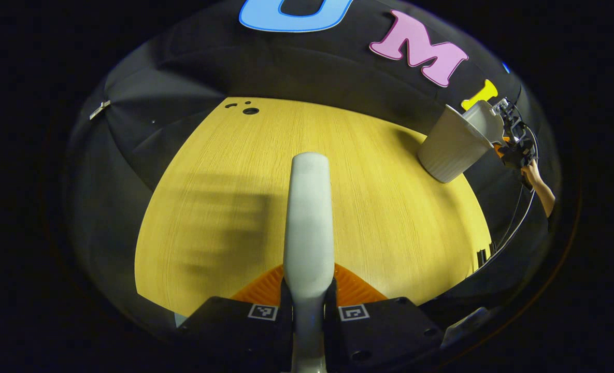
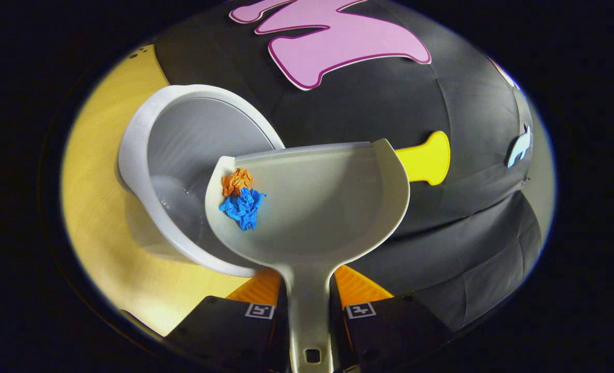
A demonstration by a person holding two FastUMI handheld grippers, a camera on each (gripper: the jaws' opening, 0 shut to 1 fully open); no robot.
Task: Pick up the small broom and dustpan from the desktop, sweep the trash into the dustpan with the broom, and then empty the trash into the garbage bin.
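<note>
Now emptying | right gripper (image 2: pixel 309 305) clamps dustpan (image 2: pixel 312 207) handle | tilt lip further into garbage bin (image 2: pixel 182 140) so orange wad (image 2: pixel 237 181), blue wad (image 2: pixel 243 207) slide | left gripper (image 1: pixel 307 305) grips broom (image 1: pixel 309 217), park it

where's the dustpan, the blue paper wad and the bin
dustpan (image 2: pixel 332 207): right gripper view, on the bare inner floor of the pan.
blue wad (image 2: pixel 243 208): right gripper view, on its crumpled middle, at the pan's left edge.
bin (image 2: pixel 193 134): right gripper view, on its inner wall.

one bin (image 2: pixel 182 171), one dustpan (image 2: pixel 317 207), two paper scraps (image 2: pixel 240 199)
</note>
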